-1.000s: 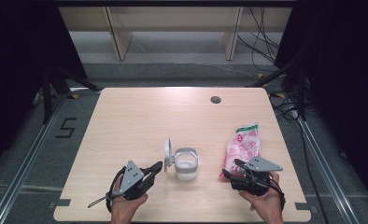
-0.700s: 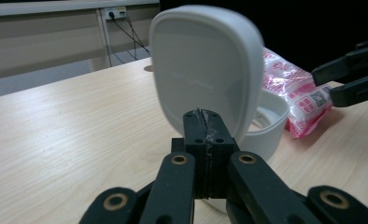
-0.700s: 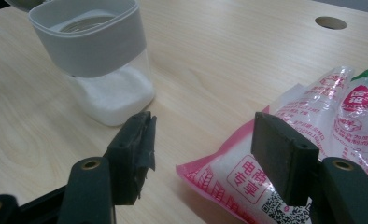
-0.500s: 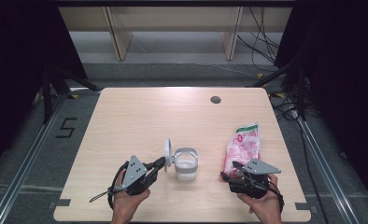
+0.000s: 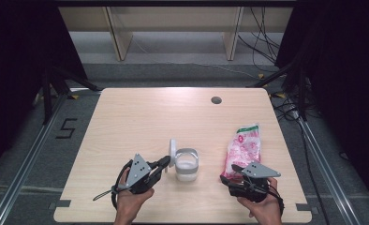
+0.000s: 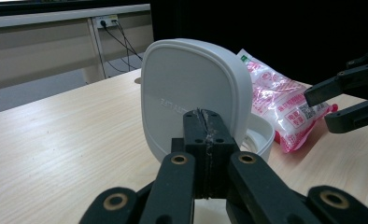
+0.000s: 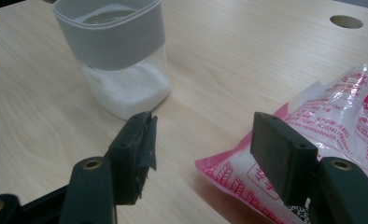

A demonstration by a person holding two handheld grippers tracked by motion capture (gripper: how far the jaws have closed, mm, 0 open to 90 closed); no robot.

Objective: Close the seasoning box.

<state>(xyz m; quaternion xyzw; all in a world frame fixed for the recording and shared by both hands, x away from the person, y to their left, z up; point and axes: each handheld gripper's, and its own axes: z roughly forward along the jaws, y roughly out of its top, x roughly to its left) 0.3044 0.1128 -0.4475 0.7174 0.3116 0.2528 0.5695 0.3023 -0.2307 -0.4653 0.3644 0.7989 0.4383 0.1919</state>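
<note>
White lid (image 6: 191, 98) is stood upright on its hinge, right in front of the left gripper (image 5: 165, 162) tips, touching or nearly touching them; which cannot be told. Left jaws are pressed together, nothing seen between them. Lid is attached to the clear container (image 7: 121, 60) with grey band, white powder seen in its lower part; container is located just past the lid from the left gripper, and ahead-left of the right gripper (image 7: 201, 140). Right jaws are held apart, nothing clamped. Pink-and-white bag (image 7: 331, 135) is laid flat by the right gripper's right jaw, its corner lying between the jaws. All is set on the wooden table (image 5: 136, 122).
</note>
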